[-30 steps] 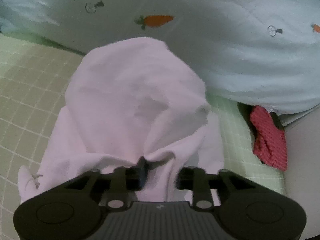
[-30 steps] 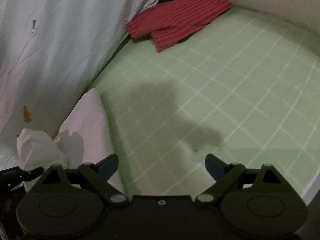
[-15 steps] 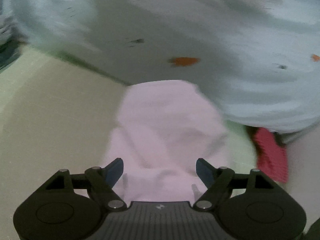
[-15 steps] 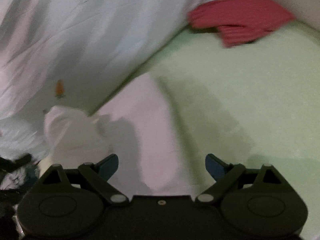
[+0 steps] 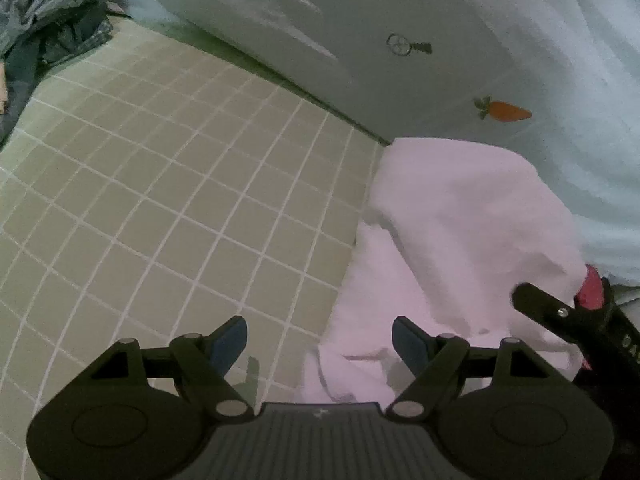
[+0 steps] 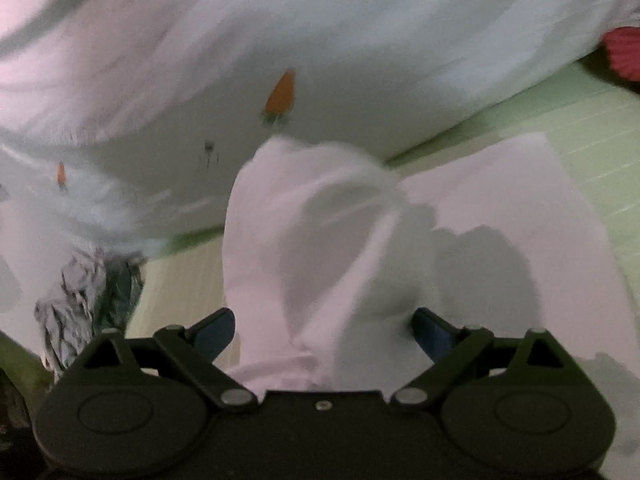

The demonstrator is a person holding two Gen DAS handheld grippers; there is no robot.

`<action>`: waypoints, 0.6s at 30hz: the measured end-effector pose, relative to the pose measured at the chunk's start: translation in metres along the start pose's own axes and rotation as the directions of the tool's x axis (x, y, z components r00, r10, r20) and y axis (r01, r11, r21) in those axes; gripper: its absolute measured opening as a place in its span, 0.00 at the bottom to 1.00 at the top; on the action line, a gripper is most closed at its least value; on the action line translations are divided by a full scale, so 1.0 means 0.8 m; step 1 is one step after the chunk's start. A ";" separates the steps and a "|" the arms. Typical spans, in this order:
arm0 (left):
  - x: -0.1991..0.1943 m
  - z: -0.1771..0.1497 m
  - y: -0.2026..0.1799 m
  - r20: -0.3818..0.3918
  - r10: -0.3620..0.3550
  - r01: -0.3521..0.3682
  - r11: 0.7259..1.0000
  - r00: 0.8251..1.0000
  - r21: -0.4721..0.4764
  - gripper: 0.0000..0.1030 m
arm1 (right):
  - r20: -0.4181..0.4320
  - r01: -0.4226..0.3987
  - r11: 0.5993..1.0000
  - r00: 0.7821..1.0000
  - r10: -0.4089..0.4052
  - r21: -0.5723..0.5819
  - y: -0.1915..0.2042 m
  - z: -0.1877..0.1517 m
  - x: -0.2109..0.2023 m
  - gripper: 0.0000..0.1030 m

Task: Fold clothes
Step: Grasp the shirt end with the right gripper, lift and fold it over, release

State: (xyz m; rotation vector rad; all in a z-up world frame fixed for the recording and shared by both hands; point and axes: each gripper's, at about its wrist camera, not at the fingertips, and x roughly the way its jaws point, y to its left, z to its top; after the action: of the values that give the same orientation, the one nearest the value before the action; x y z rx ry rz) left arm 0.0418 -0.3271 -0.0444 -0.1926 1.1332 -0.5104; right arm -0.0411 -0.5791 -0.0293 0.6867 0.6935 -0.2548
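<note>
A pale pink garment [image 5: 460, 240] lies bunched on the green checked sheet [image 5: 180, 200], against a white carrot-print quilt [image 5: 500, 60]. My left gripper [image 5: 320, 340] is open and empty, its right fingertip at the garment's left edge. The right gripper's arm [image 5: 560, 316] shows at the garment's right side. In the right wrist view the same garment [image 6: 340, 240] rises in a bunched fold between the open fingers of my right gripper [image 6: 324, 330]; the jaws stand wide and do not pinch it.
A red striped cloth [image 6: 624, 52] lies at the far right by the quilt [image 6: 360, 40]. A pile of dark and grey clothes [image 5: 44, 28] sits at the far left, and shows in the right wrist view [image 6: 88, 292] too.
My left gripper let go of the pink garment, opened, and swung left over the sheet. My right gripper moved left from bare sheet onto the garment, staying open.
</note>
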 end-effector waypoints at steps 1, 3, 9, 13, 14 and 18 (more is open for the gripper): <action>0.006 0.003 0.000 -0.011 0.002 -0.002 1.000 1.000 0.001 0.78 | -0.006 0.001 1.000 1.000 -0.001 -0.020 0.005 -0.001 0.009 0.98; 0.015 0.005 0.000 -0.034 0.007 -0.007 1.000 0.999 0.004 0.78 | -0.013 0.001 0.998 1.000 -0.001 -0.061 0.013 -0.002 0.025 0.98; 0.022 0.008 0.001 -0.026 0.007 -0.007 1.000 1.000 -0.010 0.78 | -0.037 -0.292 0.944 0.953 0.301 0.156 -0.019 0.016 0.022 0.21; 0.008 0.017 -0.003 0.009 -0.046 0.046 0.999 0.999 -0.025 0.78 | -0.013 -0.470 0.827 0.867 0.497 0.307 -0.042 0.029 0.018 0.15; 0.004 0.018 -0.008 0.019 -0.055 0.055 0.998 0.998 -0.011 0.78 | 0.012 -0.511 0.795 0.843 0.537 0.326 -0.052 0.032 0.009 0.15; 0.002 0.017 -0.031 0.024 -0.084 0.083 0.996 0.996 0.040 0.78 | 0.155 -0.640 0.661 0.754 0.638 0.392 -0.117 0.038 -0.037 0.15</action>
State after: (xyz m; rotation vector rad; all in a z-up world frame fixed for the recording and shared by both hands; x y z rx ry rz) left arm 0.0471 -0.3506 -0.0304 -0.2127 1.0927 -0.6017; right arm -0.0887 -0.6702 -0.0388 1.3117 0.3458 0.2680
